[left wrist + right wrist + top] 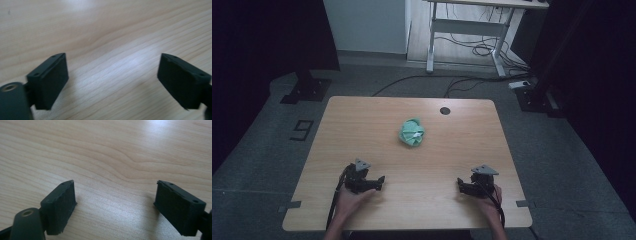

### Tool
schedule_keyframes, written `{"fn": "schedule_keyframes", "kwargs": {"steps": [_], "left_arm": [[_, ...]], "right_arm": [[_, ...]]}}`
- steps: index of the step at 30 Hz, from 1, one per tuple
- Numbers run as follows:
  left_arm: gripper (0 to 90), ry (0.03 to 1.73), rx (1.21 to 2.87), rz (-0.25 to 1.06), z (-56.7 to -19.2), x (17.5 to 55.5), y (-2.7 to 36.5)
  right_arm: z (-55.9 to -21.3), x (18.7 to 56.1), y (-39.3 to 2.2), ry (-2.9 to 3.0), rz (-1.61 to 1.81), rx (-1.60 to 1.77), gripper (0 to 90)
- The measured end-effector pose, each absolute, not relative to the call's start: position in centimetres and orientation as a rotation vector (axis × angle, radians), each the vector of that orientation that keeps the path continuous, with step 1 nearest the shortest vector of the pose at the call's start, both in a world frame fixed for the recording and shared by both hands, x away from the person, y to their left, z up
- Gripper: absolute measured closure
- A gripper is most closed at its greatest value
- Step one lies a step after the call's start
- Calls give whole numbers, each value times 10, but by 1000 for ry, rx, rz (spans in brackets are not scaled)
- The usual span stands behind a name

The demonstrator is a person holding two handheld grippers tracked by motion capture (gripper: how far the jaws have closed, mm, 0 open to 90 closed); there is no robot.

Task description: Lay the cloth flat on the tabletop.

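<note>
Green crumpled cloth [412, 132] lies alone mid-table [362, 120], unobstructed.

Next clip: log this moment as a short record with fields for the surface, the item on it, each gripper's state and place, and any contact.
surface: wooden table
item: crumpled green cloth, near the table's middle, towards the far side
left gripper: open, nothing between the jaws, near edge of table at left
right gripper: open, nothing between the jaws, near edge at right
contact: neither gripper touches the cloth
other: dark round hole by the far edge

Mint-green, seemingly white-flecked cloth [412, 132]; pale wood-grain table [362, 125]; black claws [381, 181].
</note>
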State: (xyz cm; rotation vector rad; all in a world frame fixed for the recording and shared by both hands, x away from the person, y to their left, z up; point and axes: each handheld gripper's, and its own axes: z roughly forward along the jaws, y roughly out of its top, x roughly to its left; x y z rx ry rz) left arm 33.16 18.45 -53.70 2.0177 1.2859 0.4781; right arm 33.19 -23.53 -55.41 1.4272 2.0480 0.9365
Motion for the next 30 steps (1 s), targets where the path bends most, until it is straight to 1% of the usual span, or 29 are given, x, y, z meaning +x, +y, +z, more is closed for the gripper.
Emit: {"fn": "schedule_keyframes", "kwargs": {"steps": [3, 6, 9, 11, 17, 21, 28, 30], "left_arm": [[130, 1257, 2026, 526, -533, 327, 181], [141, 1251, 2012, 540, -530, 325, 181], [149, 1249, 1994, 592, -526, 321, 183], [173, 1247, 1970, 624, -524, 318, 184], [182, 1227, 1967, 595, -522, 314, 183], [241, 1211, 1981, 594, -524, 312, 179], [263, 1186, 2005, 583, -527, 315, 174], [272, 1200, 2011, 560, -528, 314, 175]], "right_arm": [[-553, 331, -239, 2028, 999, 1470, 187], [-551, 331, -240, 2024, 1005, 1462, 188], [-547, 329, -238, 2013, 1035, 1435, 196], [-545, 329, -237, 2003, 1046, 1428, 196], [-541, 330, -234, 2018, 1088, 1426, 199], [-539, 331, -227, 2027, 1088, 1407, 200], [-533, 336, -211, 2041, 1110, 1363, 202], [-532, 338, -206, 2050, 1111, 1345, 202]]}}
